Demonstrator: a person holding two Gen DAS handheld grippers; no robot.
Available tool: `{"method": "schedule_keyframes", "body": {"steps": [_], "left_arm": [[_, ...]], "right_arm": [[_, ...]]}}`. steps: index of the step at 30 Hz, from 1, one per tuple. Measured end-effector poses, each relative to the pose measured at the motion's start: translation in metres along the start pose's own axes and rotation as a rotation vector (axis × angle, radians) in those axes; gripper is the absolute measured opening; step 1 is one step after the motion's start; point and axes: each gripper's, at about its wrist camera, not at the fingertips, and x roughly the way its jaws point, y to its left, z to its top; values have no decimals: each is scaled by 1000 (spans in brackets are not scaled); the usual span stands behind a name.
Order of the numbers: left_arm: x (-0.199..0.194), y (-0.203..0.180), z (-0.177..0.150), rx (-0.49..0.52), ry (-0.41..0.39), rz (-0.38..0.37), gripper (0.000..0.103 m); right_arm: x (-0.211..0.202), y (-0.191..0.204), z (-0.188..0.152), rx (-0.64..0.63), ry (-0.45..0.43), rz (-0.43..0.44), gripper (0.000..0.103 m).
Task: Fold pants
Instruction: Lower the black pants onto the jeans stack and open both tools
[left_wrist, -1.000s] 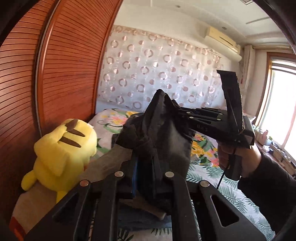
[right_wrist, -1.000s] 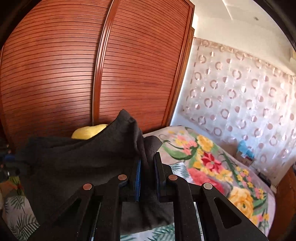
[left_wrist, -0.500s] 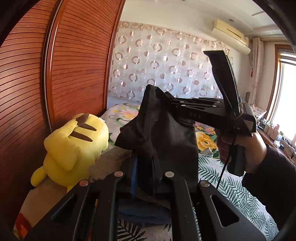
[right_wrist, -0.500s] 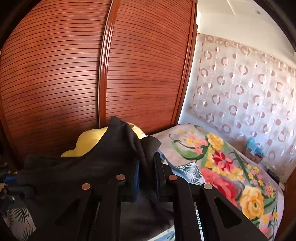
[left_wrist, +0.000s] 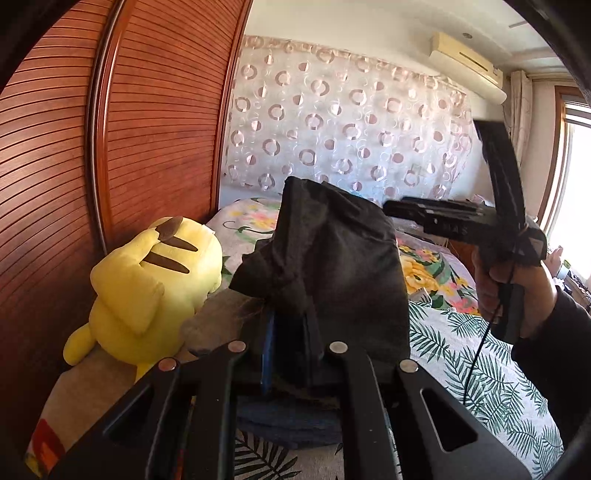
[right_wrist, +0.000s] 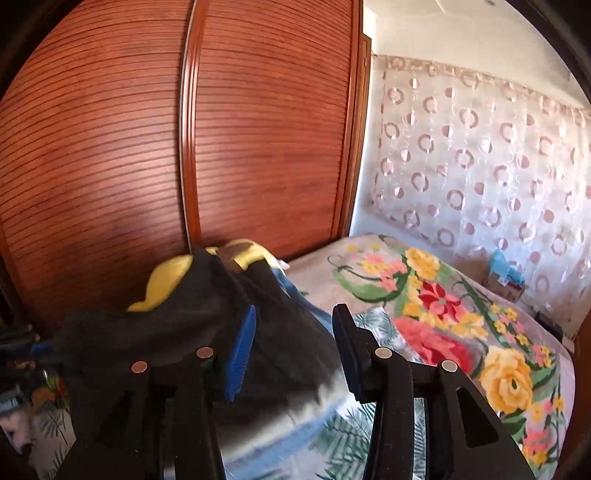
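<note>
While our left gripper (left_wrist: 291, 343) pinches the black pants (left_wrist: 332, 266) above the bed (left_wrist: 461, 350), our right gripper (right_wrist: 295, 350) has its jaws wide, the fabric loose between them.

Pants (left_wrist: 332, 266): dark matt woven cloth, soft, creased. Wardrobe doors (right_wrist: 266, 140): ribbed reddish wood, satin sheen. Plush toy (left_wrist: 147, 280): yellow fuzzy fabric. Bedspread (right_wrist: 461, 325): printed floral cloth, matt. Curtain (left_wrist: 332, 129): sheer fabric, shiny ring pattern. Left gripper (left_wrist: 291, 343), right gripper (right_wrist: 295, 350): matt black plastic, blue pads, metal studs.
</note>
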Motion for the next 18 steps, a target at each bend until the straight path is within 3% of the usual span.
{"method": "schedule_keyframes", "body": {"steps": [9, 13, 18], "left_arm": [[5, 2, -4, 5, 25, 19, 12], [5, 2, -4, 12, 32, 22, 12], [1, 0, -2, 24, 39, 24, 13]], "right_arm": [[33, -24, -3, 112, 94, -136, 45], [38, -14, 7, 143, 83, -123, 45], [14, 2, 4, 148, 49, -96, 45]]}}
